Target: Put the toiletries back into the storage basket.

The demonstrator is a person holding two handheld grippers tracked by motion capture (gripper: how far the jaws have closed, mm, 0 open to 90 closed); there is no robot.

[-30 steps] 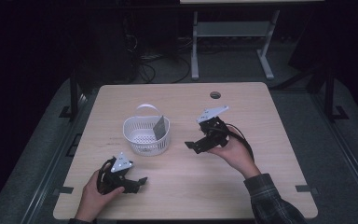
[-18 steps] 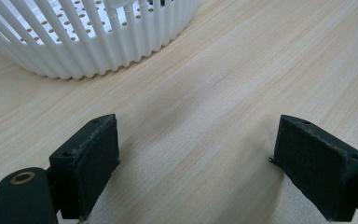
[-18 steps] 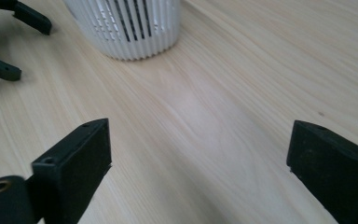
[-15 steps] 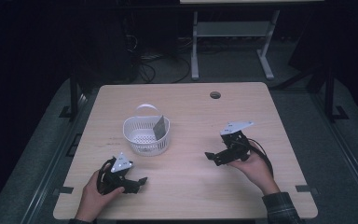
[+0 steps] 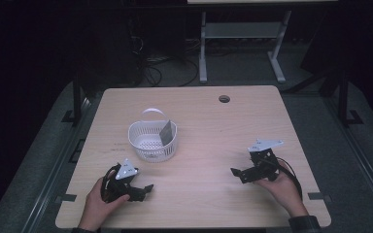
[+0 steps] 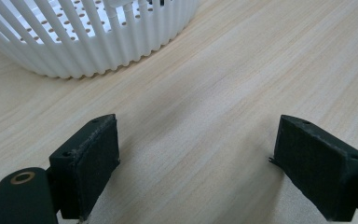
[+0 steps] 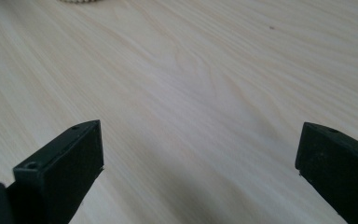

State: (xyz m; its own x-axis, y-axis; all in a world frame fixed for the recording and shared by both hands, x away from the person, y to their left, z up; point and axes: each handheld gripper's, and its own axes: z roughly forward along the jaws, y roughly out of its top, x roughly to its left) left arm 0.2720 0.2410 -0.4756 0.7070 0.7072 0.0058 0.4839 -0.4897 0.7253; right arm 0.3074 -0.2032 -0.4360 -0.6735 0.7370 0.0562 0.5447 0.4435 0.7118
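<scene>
A white slotted basket with a thin handle stands left of centre on the wooden table. A flat grey piece leans inside it. My left gripper rests near the front left, in front of the basket, open and empty. In the left gripper view its jaws stand wide over bare wood, with the basket wall just ahead. My right gripper is low at the front right, pointing left. Its jaws have just been opening and hold nothing.
A round cable hole sits near the table's far edge. Beyond the table stand a grey metal frame and loose cables on the dark floor. Bare wood lies between the two grippers.
My right gripper has moved from beside the basket to the right, toward the front edge and lower. The left gripper has stayed put.
</scene>
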